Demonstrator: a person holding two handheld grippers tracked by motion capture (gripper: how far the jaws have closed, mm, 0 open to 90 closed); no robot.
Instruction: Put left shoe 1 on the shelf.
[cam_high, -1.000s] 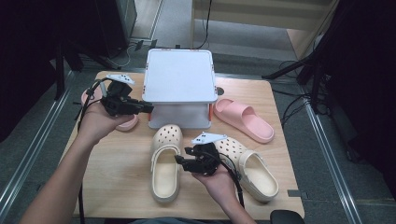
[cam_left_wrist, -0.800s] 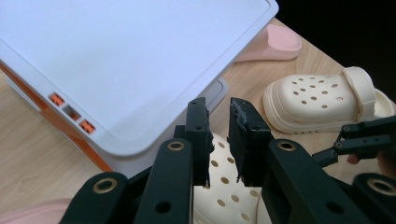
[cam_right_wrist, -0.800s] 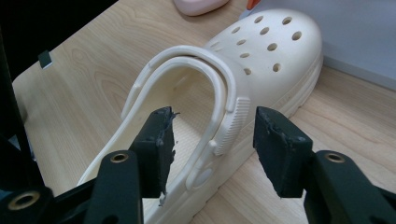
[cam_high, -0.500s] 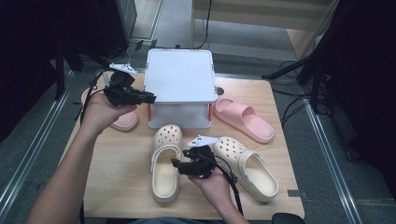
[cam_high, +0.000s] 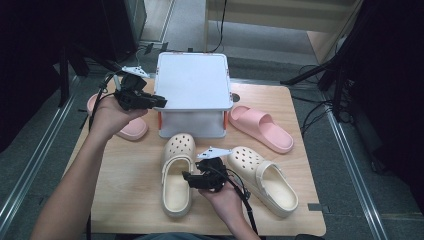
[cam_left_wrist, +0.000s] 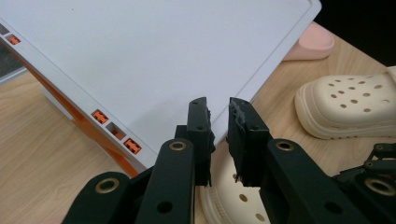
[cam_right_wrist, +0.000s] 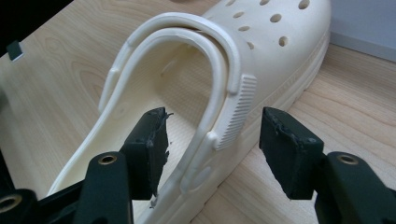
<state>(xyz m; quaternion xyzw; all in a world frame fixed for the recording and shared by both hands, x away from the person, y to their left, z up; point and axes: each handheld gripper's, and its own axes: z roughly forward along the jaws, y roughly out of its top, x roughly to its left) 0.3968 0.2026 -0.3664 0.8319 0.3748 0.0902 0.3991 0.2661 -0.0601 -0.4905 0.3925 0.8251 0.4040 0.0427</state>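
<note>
A wooden surface holds a white box, 2 cream clogs and 2 pink slides. The right gripper has wide fingers around the left clog's side wall. The left gripper, fingers narrow and empty, hovers over the box's corner.

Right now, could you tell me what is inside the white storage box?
The white storage box has its lid shut, so its contents are covered. Cream clogs and pink slippers lie outside it.

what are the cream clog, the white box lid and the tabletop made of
Cream clog: looks like moulded foam or soft rubber, matte, with punched holes and a ribbed strap end. White box lid: probably hard plastic, smooth and faintly satin, with orange clips at its edge. Tabletop: pale wood or wood-look laminate, showing grain lines.
</note>
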